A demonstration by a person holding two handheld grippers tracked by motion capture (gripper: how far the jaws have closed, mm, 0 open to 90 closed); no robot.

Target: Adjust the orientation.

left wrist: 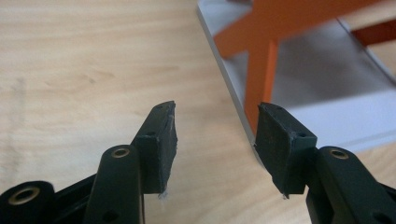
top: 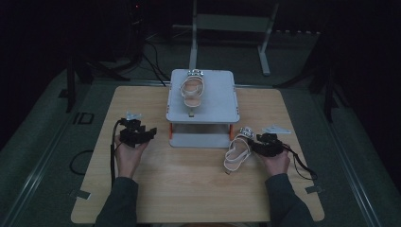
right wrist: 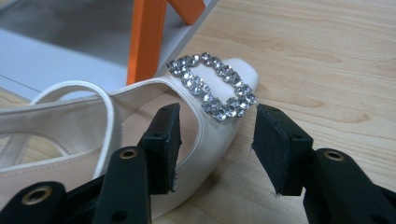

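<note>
The right tongs (right wrist: 215,144) are standing apart at the toe of a white sandal (right wrist: 93,135) lying on the wooden bench (top: 189,189), just in front of the grey two-tier rack (top: 203,113). One pad is sitting over the sandal's toe strap beside the rhinestone buckle (right wrist: 212,86) and the other over bare wood, neither pressing on it. A second white sandal (top: 192,92) is resting on the rack's top shelf. The left tongs (left wrist: 215,144) are hanging apart with nothing between them, low over the bench near the rack's orange leg (left wrist: 259,84).
</note>
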